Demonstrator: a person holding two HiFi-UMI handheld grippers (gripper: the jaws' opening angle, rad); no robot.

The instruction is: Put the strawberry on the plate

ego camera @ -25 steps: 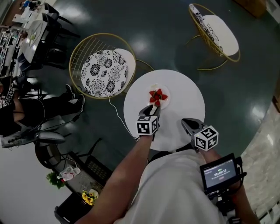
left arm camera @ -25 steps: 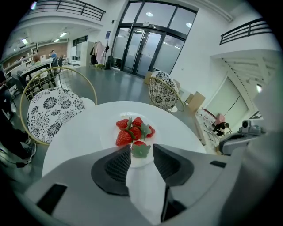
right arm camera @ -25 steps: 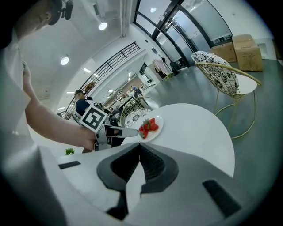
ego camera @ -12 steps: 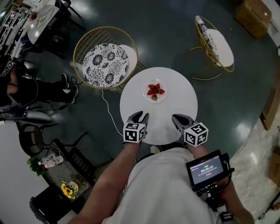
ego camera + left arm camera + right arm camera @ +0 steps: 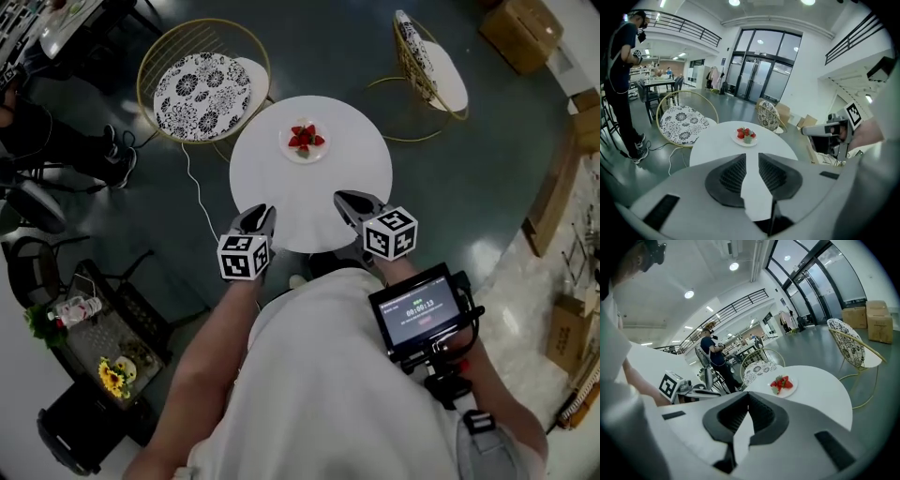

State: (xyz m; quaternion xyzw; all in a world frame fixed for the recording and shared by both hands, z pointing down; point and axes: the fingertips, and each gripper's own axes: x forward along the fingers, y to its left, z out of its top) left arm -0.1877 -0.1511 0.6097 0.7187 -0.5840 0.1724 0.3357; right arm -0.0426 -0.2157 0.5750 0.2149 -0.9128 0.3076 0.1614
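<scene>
Strawberries (image 5: 304,137) were found clustered on the plate (image 5: 287,148), toward the far side of the round white table (image 5: 347,183). No loose berry was spotted on the bare tabletop in any view, so the placing step was judged done or close to it.

Handling, judged rather than tested: the fruit was expected to be light, soft and easily bruised, with skin a bit slick under hard pads. A gentle squeeze across the widest part of the body was reckoned best. The green cap was ruled out as a hold, since it would likely tear off. The tip was judged too narrow and prone to squirt out.

Looks: bright red bodies, a few berries packed touching, with a green leafy bit visible at the near side of the pile. An exact count could not be made out. The plate was seen as small, white, round and shallow.

Left gripper (image 5: 258,217) was held at the near edge of the table, well apart from the plate. Its jaws were closing, a gap was seen between the pads, and nothing was between them. Right gripper (image 5: 349,200) was held beside it at the same edge, jaws met at the tips, nothing clamped.

Two wire chairs (image 5: 202,84) with patterned cushions were noted beyond the table.
</scene>
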